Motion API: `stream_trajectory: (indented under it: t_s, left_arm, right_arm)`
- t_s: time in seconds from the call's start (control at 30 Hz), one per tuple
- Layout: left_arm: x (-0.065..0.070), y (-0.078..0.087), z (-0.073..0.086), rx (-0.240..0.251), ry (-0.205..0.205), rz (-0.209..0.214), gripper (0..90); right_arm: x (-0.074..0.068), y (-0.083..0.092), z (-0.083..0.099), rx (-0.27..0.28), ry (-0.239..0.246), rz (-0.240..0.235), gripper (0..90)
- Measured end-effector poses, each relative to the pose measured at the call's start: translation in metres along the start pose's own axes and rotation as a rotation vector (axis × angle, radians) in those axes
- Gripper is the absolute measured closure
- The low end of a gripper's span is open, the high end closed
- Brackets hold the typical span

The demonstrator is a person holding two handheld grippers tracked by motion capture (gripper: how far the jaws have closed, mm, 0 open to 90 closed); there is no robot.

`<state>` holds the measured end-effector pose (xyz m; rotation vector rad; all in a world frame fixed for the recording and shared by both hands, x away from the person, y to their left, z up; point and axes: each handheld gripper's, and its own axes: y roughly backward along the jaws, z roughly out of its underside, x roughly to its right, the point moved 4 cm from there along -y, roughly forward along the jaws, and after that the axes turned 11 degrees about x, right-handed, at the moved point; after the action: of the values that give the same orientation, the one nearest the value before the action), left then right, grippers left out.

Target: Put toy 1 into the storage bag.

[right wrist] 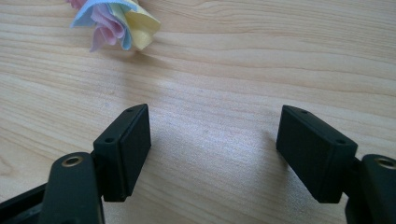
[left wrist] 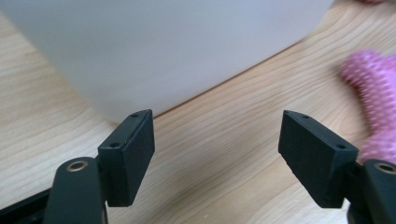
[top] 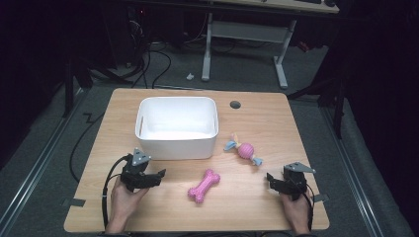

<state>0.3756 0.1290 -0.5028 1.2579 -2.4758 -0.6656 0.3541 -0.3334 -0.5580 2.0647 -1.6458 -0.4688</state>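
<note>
Two grippers, left gripper [top: 159, 174] and right gripper [top: 270, 178], jaws wide and empty; two pink toys, bone [top: 204, 185] and ball [top: 245, 150]; one white bin [top: 176, 148].

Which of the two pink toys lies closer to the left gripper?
The pink bone toy, just to the side of the left gripper; the ball toy with pastel cloth ends lies farther off.

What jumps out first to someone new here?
The white bin at the back-centre of the wooden table, then two pink toys in front of it: a spiky bone and a ball toy with pastel cloth ends to its right. The left gripper and right gripper sit open near the front edge.
</note>
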Motion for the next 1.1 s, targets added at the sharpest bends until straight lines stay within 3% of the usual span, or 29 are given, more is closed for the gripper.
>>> stream_trajectory:
  t_s: [0.3, 0.37, 0.5, 0.63, 1.1]
  left_arm:
    - [0.018, -0.002, -0.012, -0.013, -0.046, 0.042, 26.7]
    - [0.022, -0.001, -0.016, -0.012, -0.069, 0.039, 26.8]
    - [0.027, -0.001, -0.019, -0.011, -0.079, 0.048, 27.1]
    - [0.040, -0.005, -0.025, -0.018, -0.107, 0.079, 27.3]
    - [0.066, -0.021, -0.036, -0.032, -0.130, 0.159, 28.6]
  right_arm:
    - [0.000, 0.000, 0.000, 0.001, 0.003, -0.001, 26.4]
    - [0.000, 0.000, 0.000, 0.001, 0.002, -0.001, 26.4]
    - [0.000, 0.000, 0.000, 0.000, -0.002, 0.001, 26.6]
    - [0.000, -0.001, 0.000, 0.000, -0.003, 0.003, 26.6]
    - [0.000, -0.001, -0.001, 0.002, -0.001, 0.003, 26.6]
